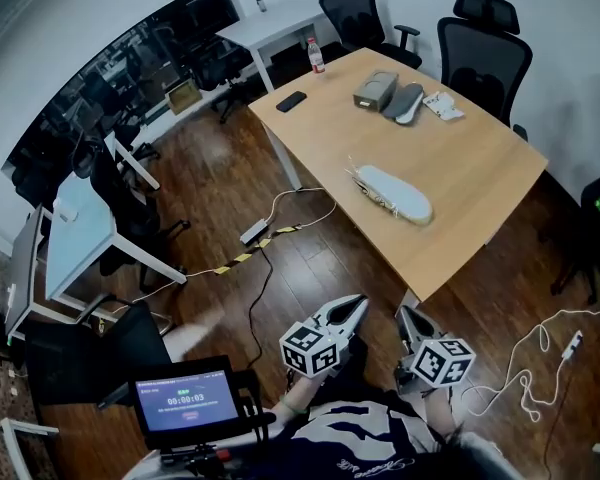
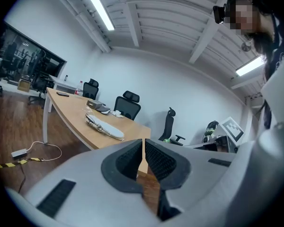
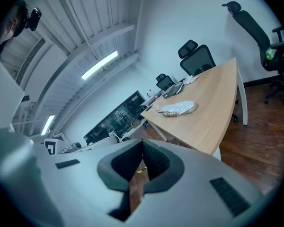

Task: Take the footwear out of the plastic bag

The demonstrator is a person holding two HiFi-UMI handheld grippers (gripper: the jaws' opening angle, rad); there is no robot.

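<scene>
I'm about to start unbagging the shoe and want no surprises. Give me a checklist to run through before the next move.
1. The clear plastic bag holding a white shoe lies on the light wooden table: ok.
2. Nothing else touches the bag: ok.
3. Left gripper open for a grasp: not ok, shut, empty.
4. Right gripper open: not ok, shut, empty.
5. Grippers over the table: not ok, both short of its edge.
6. Bag's open end found: cannot tell.

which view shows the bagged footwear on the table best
The head view: it looks down on the bagged footwear and shows its whole outline lying on the wooden table. The left gripper view shows it small and side-on. The right gripper view shows it small and distant.
</scene>
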